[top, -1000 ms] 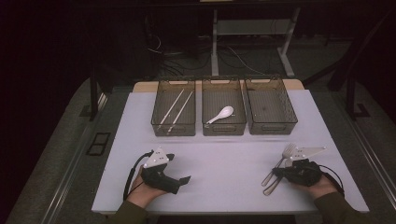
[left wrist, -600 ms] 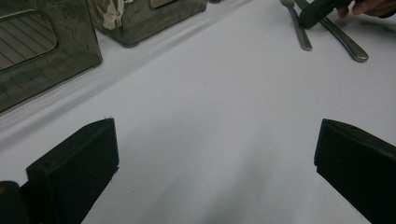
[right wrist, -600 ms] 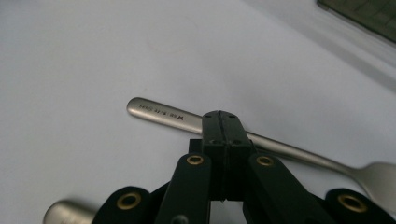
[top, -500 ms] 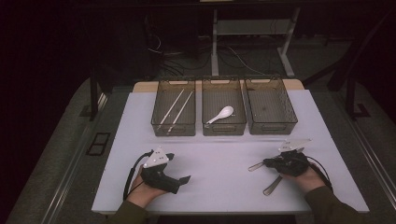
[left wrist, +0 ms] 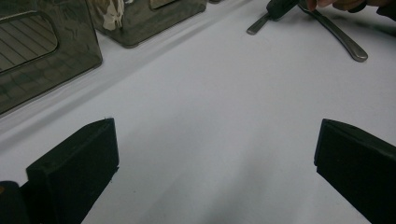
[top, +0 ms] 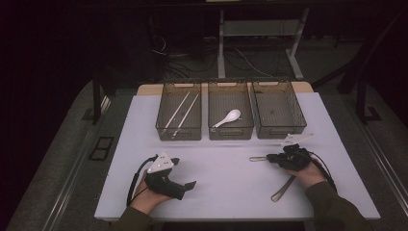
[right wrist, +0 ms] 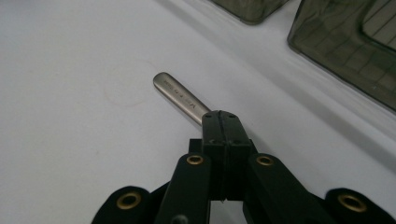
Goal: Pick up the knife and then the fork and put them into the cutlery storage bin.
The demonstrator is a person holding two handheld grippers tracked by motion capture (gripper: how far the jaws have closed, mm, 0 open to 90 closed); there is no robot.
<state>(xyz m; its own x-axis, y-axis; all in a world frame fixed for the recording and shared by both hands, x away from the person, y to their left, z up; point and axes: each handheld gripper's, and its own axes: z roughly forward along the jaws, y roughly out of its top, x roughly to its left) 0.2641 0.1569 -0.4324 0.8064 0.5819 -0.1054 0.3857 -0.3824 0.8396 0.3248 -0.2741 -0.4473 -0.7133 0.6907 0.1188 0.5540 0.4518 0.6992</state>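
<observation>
Right gripper point(top: 269, 158), at lower right, clamped a metal utensil handle point(right wrist: 181, 98); left gripper point(top: 188, 185) sat released at lower left.

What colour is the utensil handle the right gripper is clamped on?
Plain silver-grey metal handle, clearest in the right gripper view.

A white counter point(top: 231, 192) carries three dark bins point(top: 231, 118) in a row at twelve o'clock (side by side); a metal utensil point(top: 283, 188) lies at four.

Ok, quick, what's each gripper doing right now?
Left gripper: open, nothing between its fingers.
Right gripper: shut on a metal utensil handle.
</observation>
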